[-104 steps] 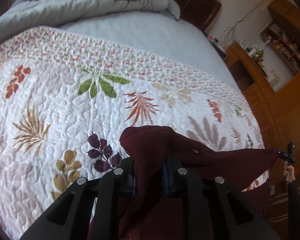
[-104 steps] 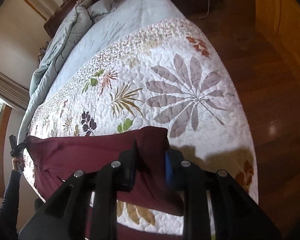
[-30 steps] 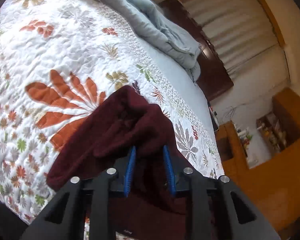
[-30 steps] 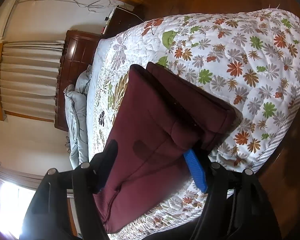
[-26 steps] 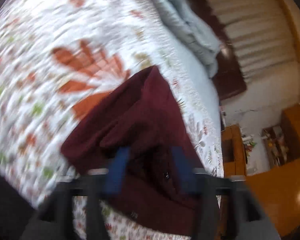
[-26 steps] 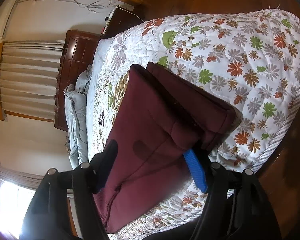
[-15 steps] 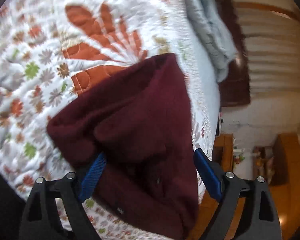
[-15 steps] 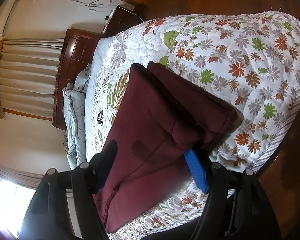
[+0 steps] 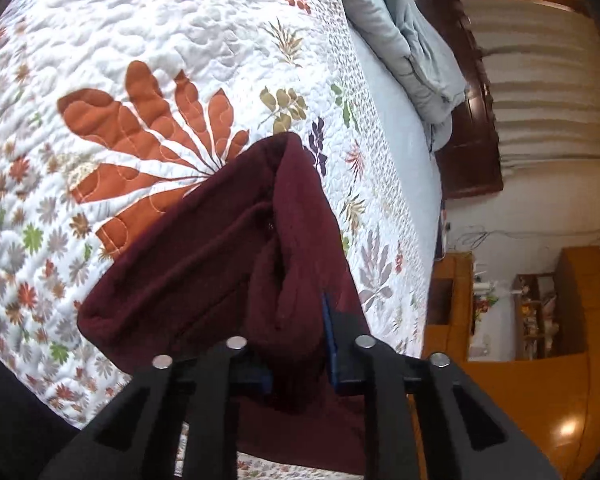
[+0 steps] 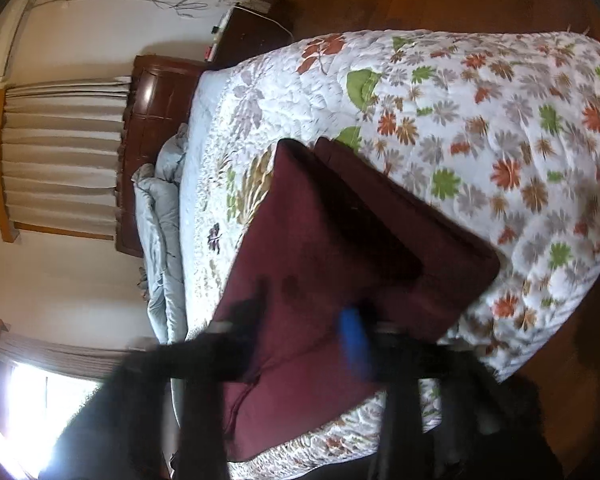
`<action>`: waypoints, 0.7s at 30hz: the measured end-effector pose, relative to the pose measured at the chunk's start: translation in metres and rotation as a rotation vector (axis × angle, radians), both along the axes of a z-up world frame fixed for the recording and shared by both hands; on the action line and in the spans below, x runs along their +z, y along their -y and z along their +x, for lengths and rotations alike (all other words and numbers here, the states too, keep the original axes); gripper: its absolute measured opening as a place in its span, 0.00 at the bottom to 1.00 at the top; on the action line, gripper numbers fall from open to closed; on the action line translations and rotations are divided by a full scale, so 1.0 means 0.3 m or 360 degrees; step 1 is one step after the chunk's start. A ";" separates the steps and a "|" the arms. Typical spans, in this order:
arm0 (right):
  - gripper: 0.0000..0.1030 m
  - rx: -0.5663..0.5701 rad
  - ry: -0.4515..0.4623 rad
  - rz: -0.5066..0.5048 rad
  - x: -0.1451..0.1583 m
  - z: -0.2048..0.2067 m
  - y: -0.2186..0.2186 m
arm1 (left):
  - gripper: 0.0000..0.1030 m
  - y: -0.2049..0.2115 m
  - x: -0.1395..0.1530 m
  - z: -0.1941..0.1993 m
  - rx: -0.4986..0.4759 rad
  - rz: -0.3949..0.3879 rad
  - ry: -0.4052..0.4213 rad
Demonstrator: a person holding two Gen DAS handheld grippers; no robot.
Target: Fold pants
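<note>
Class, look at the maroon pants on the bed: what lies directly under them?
The maroon pants rest on the white floral quilt, whose leaf pattern shows all around them. The part of the quilt beneath the folded cloth is covered, so nothing more can be told.

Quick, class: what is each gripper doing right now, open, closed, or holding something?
Left gripper: closed, its fingers pinching a bunch of the maroon pants.
Right gripper: closing, with the pants between its fingers; the view is too blurred to confirm a grip.
</note>
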State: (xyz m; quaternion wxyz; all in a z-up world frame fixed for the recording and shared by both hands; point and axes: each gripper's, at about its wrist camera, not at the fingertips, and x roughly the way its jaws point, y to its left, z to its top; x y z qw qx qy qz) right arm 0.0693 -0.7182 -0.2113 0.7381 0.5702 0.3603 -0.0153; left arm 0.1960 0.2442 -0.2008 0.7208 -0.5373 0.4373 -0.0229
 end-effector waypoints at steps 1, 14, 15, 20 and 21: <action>0.14 0.0000 -0.0003 0.0010 0.004 0.006 0.007 | 0.16 0.008 -0.014 0.009 -0.0034 0.0021 -0.0016; 0.10 0.0033 0.0140 -0.0143 0.246 0.019 0.020 | 0.12 -0.025 0.035 -0.045 0.0044 -0.0071 0.0168; 0.10 0.0029 0.0151 -0.0160 0.264 0.013 0.025 | 0.12 -0.033 0.043 -0.051 0.0059 -0.0100 0.0181; 0.10 0.0055 -0.0003 -0.0162 0.145 -0.011 0.049 | 0.12 -0.083 -0.084 -0.130 0.0160 -0.0214 0.0041; 0.10 0.0057 -0.0069 -0.0169 0.098 -0.022 0.047 | 0.12 -0.086 -0.131 -0.160 0.0168 -0.0233 -0.0014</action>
